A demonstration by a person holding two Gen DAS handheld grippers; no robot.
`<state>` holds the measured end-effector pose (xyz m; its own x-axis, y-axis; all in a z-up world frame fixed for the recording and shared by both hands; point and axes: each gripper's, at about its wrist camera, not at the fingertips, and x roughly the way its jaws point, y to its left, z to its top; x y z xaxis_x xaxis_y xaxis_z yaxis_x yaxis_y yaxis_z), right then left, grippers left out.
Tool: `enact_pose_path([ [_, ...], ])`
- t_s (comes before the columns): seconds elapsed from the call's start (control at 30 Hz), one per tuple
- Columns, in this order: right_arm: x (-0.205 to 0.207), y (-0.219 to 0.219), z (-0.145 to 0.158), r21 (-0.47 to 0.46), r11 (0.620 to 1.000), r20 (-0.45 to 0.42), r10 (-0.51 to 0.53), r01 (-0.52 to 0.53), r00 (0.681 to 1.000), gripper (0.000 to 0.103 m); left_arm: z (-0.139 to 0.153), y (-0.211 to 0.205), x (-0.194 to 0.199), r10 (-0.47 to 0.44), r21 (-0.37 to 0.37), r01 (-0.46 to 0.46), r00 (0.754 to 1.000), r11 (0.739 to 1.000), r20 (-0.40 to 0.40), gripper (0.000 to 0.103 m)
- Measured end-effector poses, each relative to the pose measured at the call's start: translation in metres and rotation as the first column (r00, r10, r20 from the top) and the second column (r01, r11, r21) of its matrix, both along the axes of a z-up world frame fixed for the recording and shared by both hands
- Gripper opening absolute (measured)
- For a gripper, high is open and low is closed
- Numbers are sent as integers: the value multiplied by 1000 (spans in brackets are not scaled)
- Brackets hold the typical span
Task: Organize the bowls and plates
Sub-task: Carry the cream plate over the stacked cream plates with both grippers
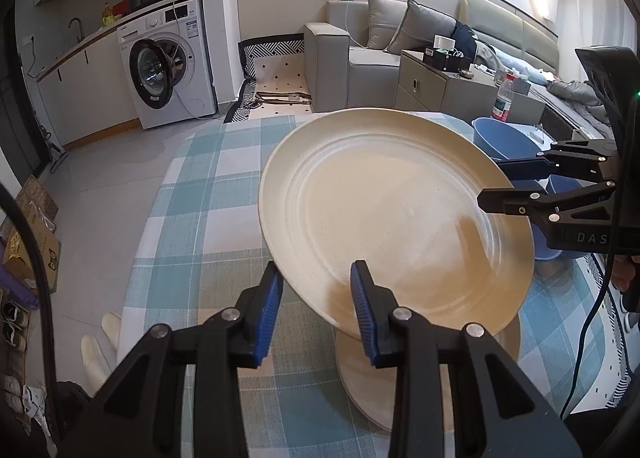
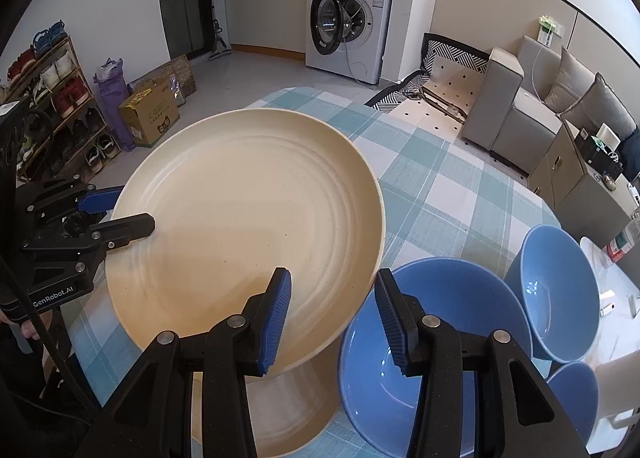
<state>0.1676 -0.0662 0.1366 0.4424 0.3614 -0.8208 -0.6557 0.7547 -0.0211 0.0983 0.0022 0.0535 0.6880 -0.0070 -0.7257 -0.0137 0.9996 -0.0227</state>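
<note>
A large cream plate (image 1: 384,209) (image 2: 248,217) hangs tilted above the checked tablecloth, carried at two opposite sides. My left gripper (image 1: 316,266) (image 2: 136,205) is shut on its near rim. My right gripper (image 2: 334,272) (image 1: 490,183) clamps the opposite rim, one finger over the plate and one beyond its edge. Directly beneath lies a second cream plate (image 1: 360,386) (image 2: 280,410), flat on the table. Three blue bowls stand to the right: a wide one (image 2: 432,342) under my right fingers, another (image 2: 556,294) behind it, and a third (image 2: 576,398) partly cut off.
The table (image 2: 440,185) wears a blue and white checked cloth. A washing machine (image 1: 168,61) with its door open, a grey sofa (image 1: 360,49) and a low cabinet (image 1: 436,85) stand beyond. A plastic bottle (image 1: 503,97) is at the far right. Shoe rack (image 2: 52,97) and boxes (image 2: 152,113) on the floor.
</note>
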Motion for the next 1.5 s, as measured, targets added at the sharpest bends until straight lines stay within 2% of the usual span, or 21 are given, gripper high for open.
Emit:
enact_pose_path([
  [1.17, -38, -12, -15, 15, 1000, 6, -12, 12, 1000, 45, -20, -5, -42, -20, 5, 20, 1000, 1000, 1, 33],
  [1.5, -55, -17, -28, 19, 999, 8, -31, 30, 1000, 45, -26, -7, -48, -27, 8, 27, 1000, 1000, 6, 33],
])
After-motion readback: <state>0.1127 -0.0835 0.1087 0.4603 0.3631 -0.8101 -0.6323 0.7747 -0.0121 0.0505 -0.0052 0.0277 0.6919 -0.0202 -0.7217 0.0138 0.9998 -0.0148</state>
